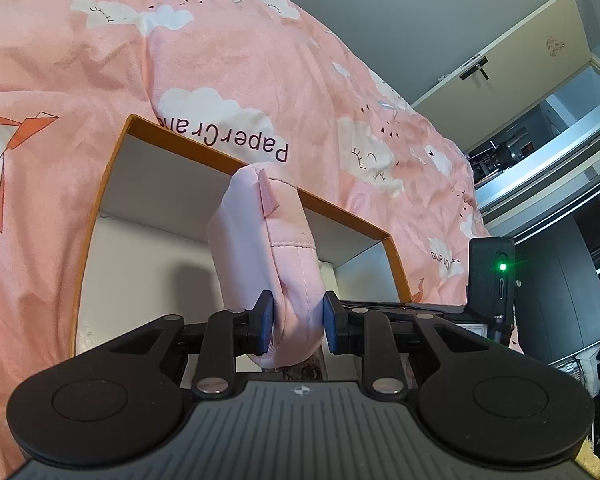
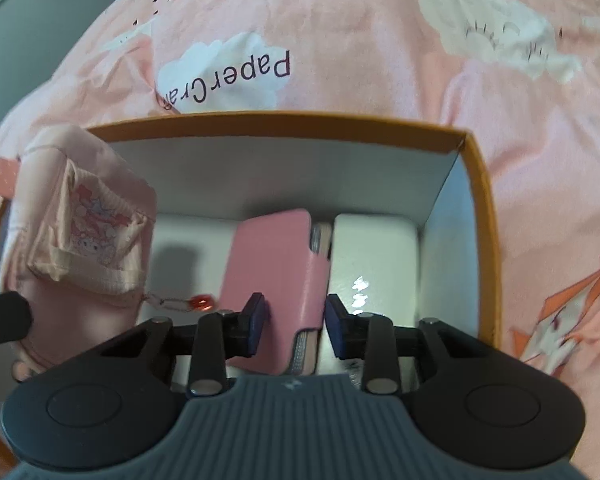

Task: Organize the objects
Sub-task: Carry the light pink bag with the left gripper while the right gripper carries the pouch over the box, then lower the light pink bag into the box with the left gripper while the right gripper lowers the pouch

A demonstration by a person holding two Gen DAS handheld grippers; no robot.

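An orange-rimmed cardboard box (image 1: 256, 164) with a white inside lies on a pink bedspread. My left gripper (image 1: 296, 320) is shut on a pale pink fabric pouch (image 1: 268, 240) and holds it over the box. The pouch also shows at the left of the right wrist view (image 2: 88, 220), with a cartoon print and a red charm (image 2: 199, 302). My right gripper (image 2: 294, 318) hangs over the box (image 2: 484, 216); its fingers stand either side of a pink wallet (image 2: 276, 276) lying inside. I cannot tell if they grip it. A white case (image 2: 376, 256) lies beside the wallet.
The pink bedspread (image 1: 260, 60) with cloud and paper-crane prints surrounds the box. A grey wall, a cream cabinet door (image 1: 520, 52) and dark shelving (image 1: 540, 152) stand at the right of the left wrist view. A black device with a green light (image 1: 496, 276) sits by the box's right corner.
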